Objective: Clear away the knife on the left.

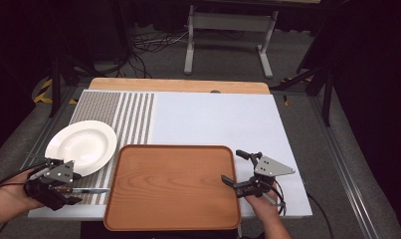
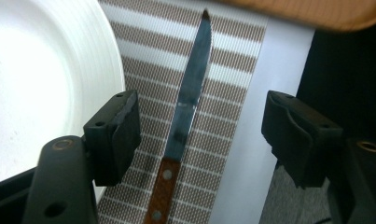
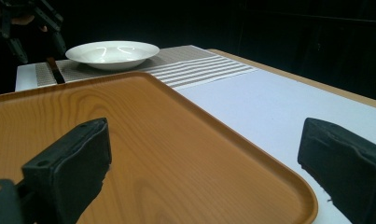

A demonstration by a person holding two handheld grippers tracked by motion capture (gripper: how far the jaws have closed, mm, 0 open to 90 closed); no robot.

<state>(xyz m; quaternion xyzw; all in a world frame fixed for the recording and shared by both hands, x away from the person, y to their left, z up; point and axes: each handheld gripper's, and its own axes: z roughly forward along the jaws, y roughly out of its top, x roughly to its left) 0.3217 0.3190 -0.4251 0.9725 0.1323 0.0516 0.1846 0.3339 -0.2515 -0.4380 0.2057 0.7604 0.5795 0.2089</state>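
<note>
The left gripper (image 2: 202,135) is held with fingers (image 2: 115,135) spread, a knife (image 2: 185,126) lying between them, untouched. The right gripper (image 3: 209,172) gapes, straddling the tray (image 3: 185,154) rim. Closure should be centred on the handle.

Whole white stretch of table (image 1: 218,119) past the tray (image 1: 173,186) is open; left side's cramped, plate (image 1: 81,147) and knife (image 1: 86,190) crowding the tray edge.

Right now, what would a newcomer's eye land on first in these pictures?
The big wooden tray at the table's near edge, with the open right gripper astride its right rim. Left of it, a white plate sits on a striped mat, and a wood-handled knife lies between the open left gripper's jaws.
</note>
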